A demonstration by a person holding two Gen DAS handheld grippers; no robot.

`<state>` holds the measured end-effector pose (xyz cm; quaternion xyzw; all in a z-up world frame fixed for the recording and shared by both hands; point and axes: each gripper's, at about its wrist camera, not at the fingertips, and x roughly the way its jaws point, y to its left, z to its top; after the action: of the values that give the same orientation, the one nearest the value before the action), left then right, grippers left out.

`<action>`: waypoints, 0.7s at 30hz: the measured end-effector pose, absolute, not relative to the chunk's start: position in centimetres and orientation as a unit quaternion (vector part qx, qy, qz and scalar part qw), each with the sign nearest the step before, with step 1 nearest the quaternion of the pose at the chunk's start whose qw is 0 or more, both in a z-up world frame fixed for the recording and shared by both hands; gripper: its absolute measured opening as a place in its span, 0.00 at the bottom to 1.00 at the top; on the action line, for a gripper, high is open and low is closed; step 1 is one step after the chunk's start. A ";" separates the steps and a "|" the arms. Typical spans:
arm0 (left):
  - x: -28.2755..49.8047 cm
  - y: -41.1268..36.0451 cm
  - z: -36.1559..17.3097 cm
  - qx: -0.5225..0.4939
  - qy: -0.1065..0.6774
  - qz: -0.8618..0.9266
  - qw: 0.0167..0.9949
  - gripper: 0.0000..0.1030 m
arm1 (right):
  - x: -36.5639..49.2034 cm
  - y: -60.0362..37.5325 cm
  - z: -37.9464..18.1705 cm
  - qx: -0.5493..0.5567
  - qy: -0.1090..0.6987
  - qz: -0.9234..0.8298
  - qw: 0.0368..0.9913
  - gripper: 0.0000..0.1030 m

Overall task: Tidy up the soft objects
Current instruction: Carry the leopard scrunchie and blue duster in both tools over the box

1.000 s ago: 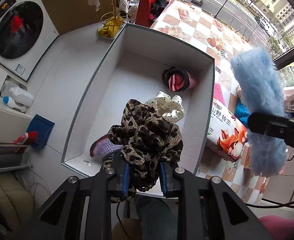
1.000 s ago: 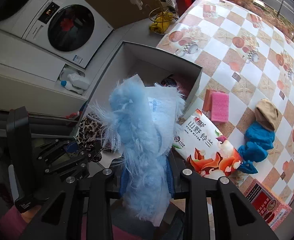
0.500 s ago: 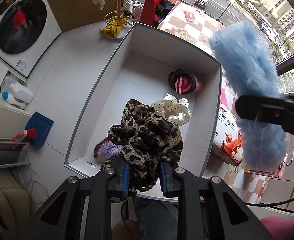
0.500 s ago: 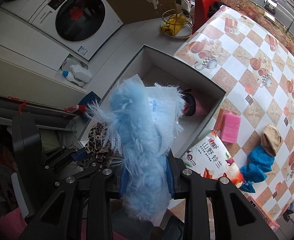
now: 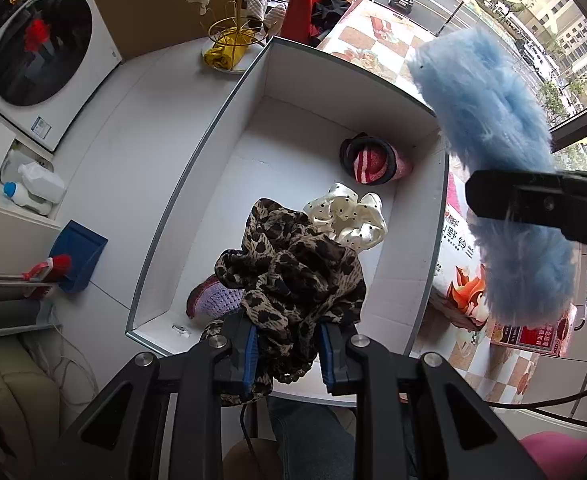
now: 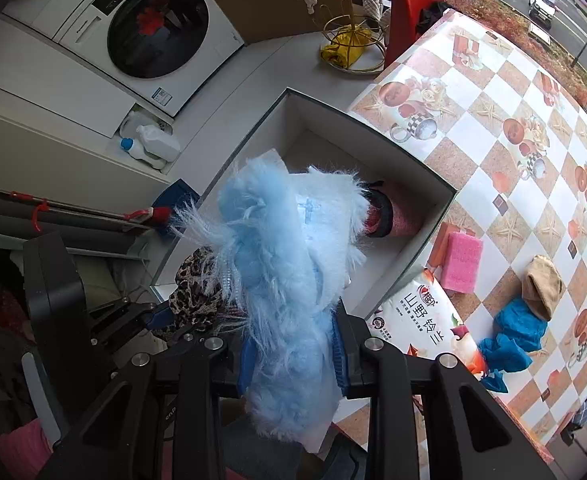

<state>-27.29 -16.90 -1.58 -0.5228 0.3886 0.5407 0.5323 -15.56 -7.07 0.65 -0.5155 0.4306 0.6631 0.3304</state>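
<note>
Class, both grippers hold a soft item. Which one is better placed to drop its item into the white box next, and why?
Left. The left gripper holds the leopard-print cloth above the white box interior. The right gripper holds the blue fluffy item nearer the box's table-side wall.

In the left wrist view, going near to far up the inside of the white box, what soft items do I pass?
Leopard-print cloth clamped in the left gripper → purple knit item → white polka-dot scrunchie → red-striped sock roll near the box far wall.

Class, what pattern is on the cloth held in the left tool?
Leopard print cloth, brown and black; clearest in the left wrist view.
</note>
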 end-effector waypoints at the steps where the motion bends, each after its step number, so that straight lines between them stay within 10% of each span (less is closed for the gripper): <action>1: -27.3 -16.9 -1.6 -0.523 0.389 0.541 0.531 0.26 | -15.7 -7.0 0.6 -0.516 0.429 0.663 0.331 0.31; 21: -26.9 -16.9 -2.1 -0.524 0.397 0.544 0.522 0.27 | -15.8 -6.5 -0.5 -0.521 0.431 0.659 0.330 0.31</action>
<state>-26.94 -16.89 -2.08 -0.5239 0.3969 0.5435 0.5221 -15.81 -6.51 -0.51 -0.5215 0.4308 0.6585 0.3299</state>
